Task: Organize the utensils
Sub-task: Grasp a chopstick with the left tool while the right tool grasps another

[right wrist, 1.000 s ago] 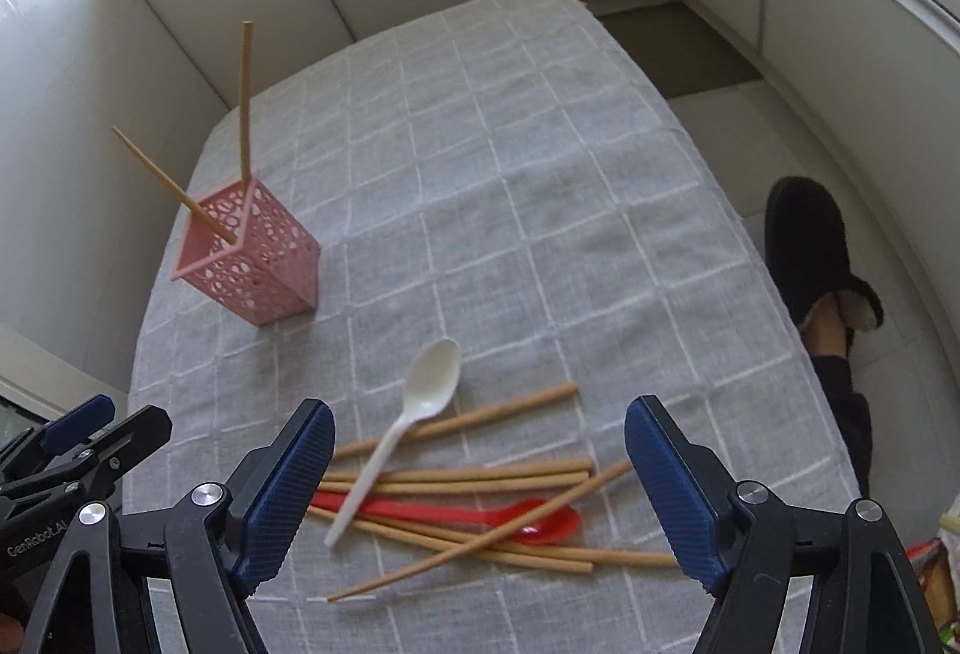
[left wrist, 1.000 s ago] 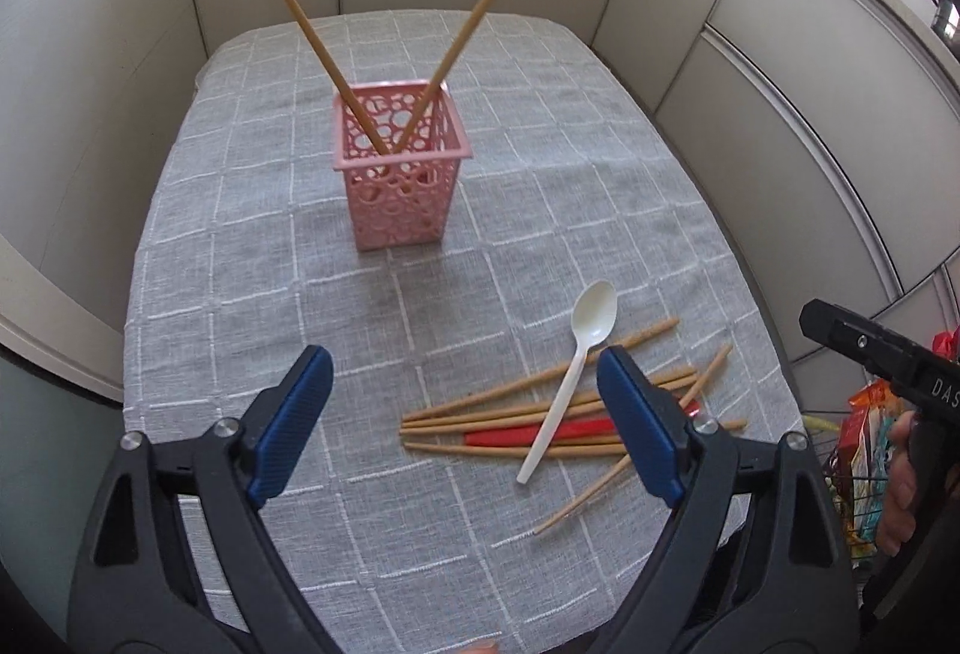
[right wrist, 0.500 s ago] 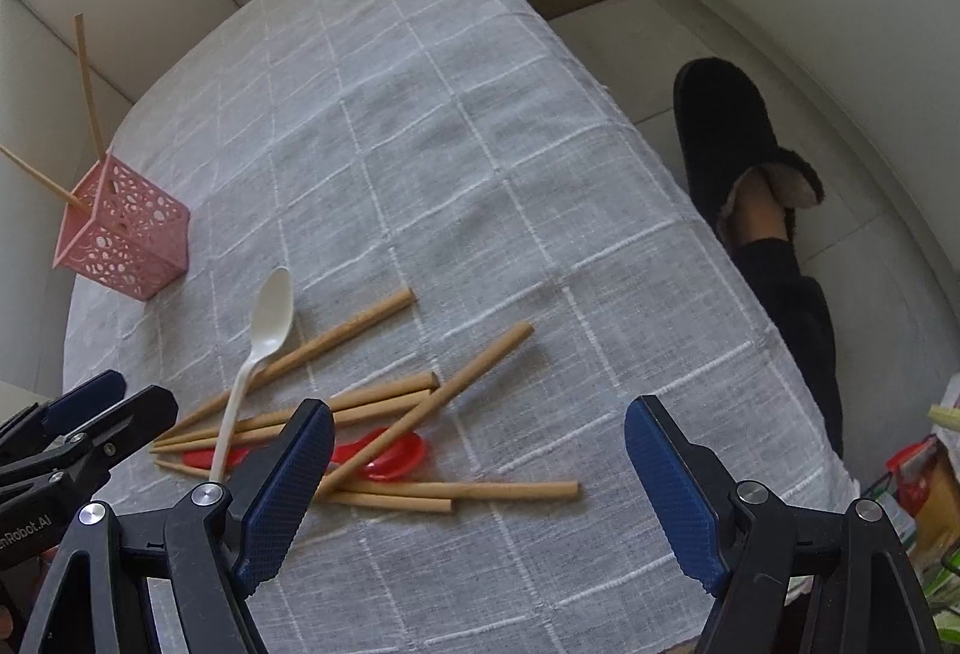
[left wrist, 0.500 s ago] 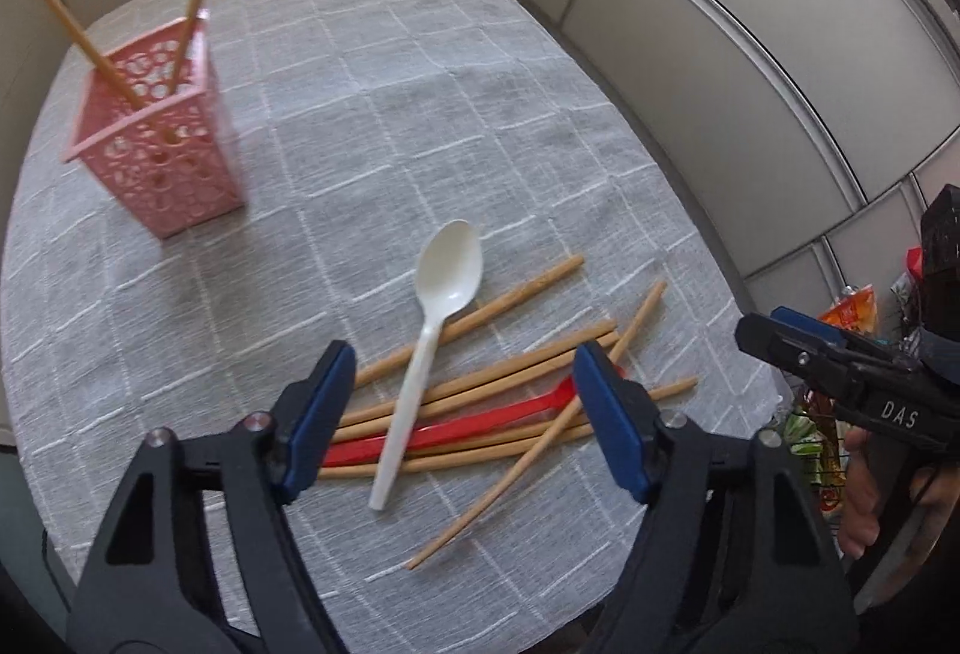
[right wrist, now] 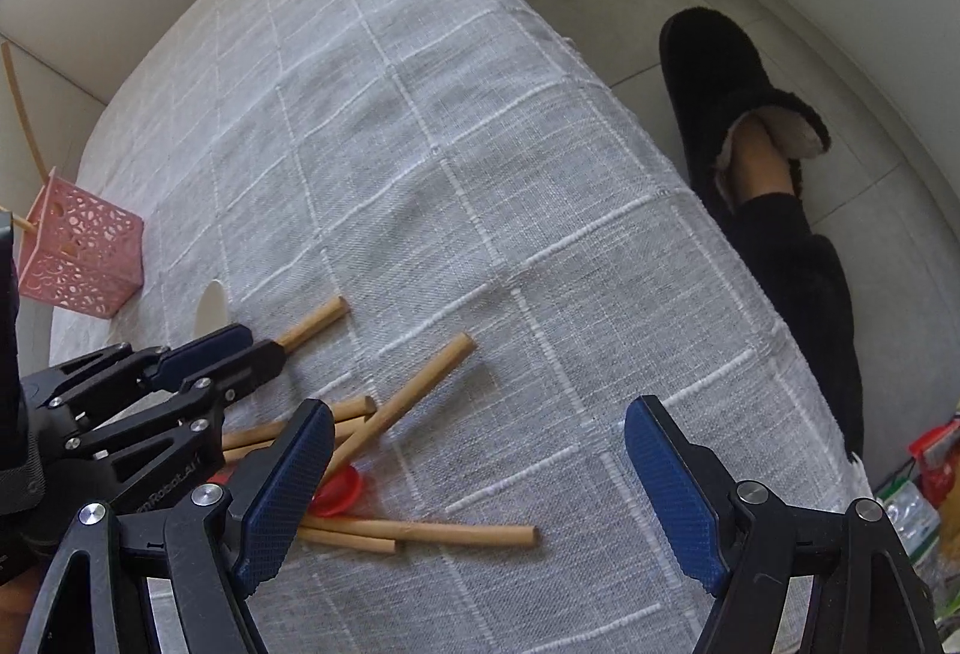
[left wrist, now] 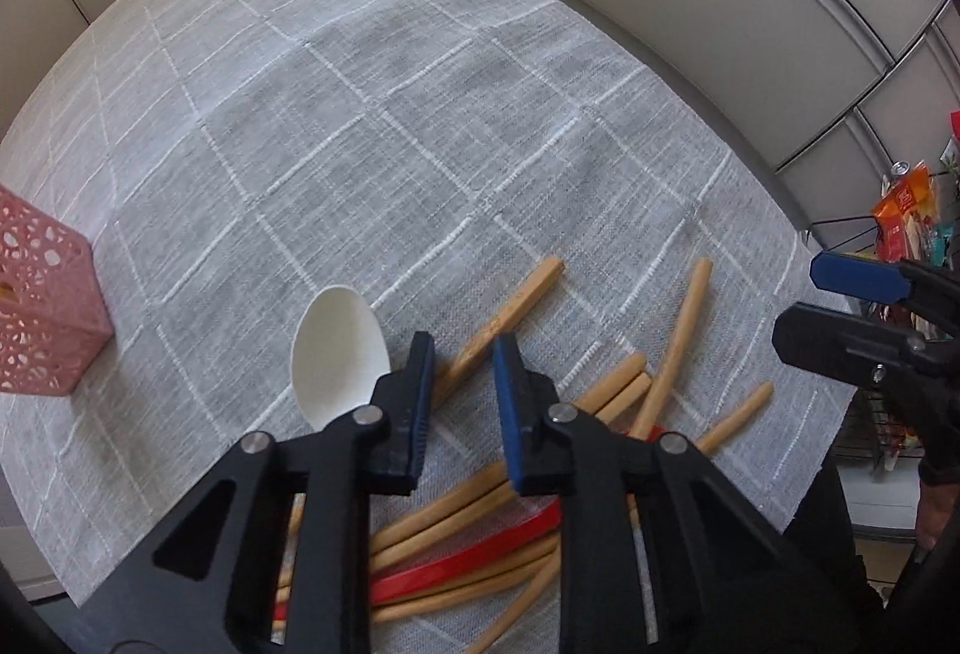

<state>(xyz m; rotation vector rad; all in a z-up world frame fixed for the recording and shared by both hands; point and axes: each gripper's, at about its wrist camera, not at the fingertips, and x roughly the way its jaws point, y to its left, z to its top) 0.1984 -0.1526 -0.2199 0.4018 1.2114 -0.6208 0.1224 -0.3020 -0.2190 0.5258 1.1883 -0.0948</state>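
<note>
Several wooden chopsticks (left wrist: 672, 354), a white spoon (left wrist: 339, 342) and a red spoon (left wrist: 456, 564) lie in a pile on the grey checked cloth (left wrist: 420, 114). My left gripper (left wrist: 462, 378) is low over the pile, its jaws narrowed to a small gap around one chopstick (left wrist: 510, 306), not clamped. It also shows in the right wrist view (right wrist: 240, 348). My right gripper (right wrist: 480, 474) is wide open and empty, above the pile's right end. The pink basket (right wrist: 78, 252) with two upright chopsticks stands at far left.
The table's right edge (right wrist: 750, 294) drops to the floor, where a foot in a black slipper (right wrist: 732, 90) stands. Snack packets (left wrist: 906, 216) hang beyond the table. Panel walls enclose the far side.
My left gripper has dropped down onto the pile and narrowed its jaws around a chopstick. My right gripper has moved closer to the table, still wide open.
</note>
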